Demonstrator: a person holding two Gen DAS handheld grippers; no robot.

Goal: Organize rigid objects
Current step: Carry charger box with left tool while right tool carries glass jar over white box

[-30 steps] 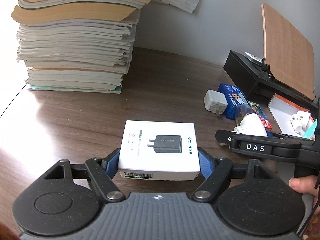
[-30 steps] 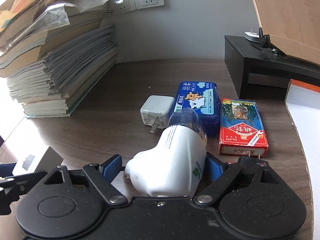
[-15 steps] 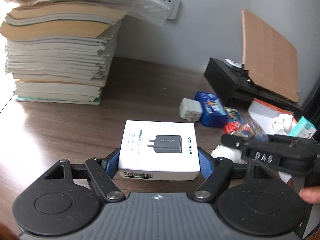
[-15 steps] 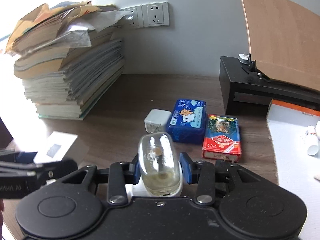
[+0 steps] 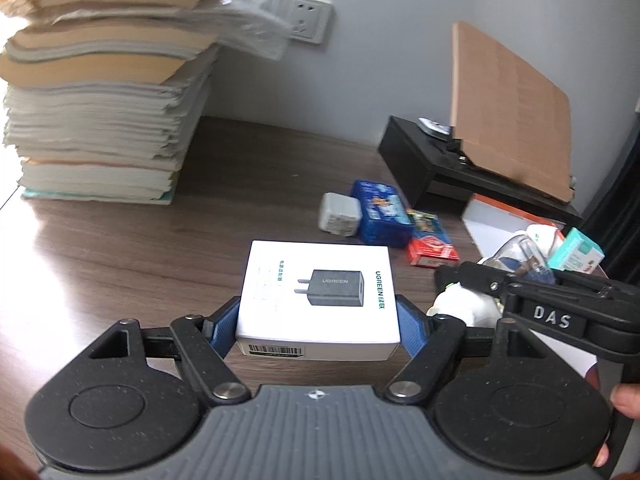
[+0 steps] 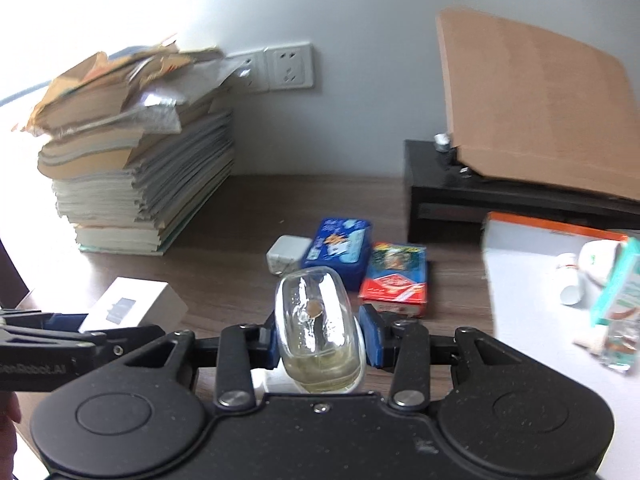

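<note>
Left wrist view first: the left gripper [image 5: 318,316] is clamped on a white charger box [image 5: 318,294], its blue pads pressing the two short sides near the barcoded end. The box hangs above the brown desk [image 5: 120,248], dead centre in front of the camera. It looks like light, stiff cardboard; I'd guess it carries easily, but too hard a squeeze could dent the walls, so the side-on hold near one end seems sensible.

At about 3 o'clock from it, the right gripper [image 6: 320,340] is closed around a small glass bottle [image 6: 316,324] with a white base and a little yellowish liquid inside. Glass is smooth and breakable, so I'd expect it to slip if the hold loosens, and it should be set down gently. The pads take it across its rounded middle, which looks like the only workable place.

On the desk, at 12 to 1 o'clock, lie a white plug adapter [image 6: 286,258], a blue tin [image 6: 338,250] touching it, and a red card pack [image 6: 394,282] just beside the tin. At 2 to 3 o'clock sits an open white tray [image 6: 520,280] with an orange rim, already holding a few small bottles and a teal carton [image 6: 618,284]. A tall stack of books [image 6: 136,184] fills 10 o'clock.
</note>
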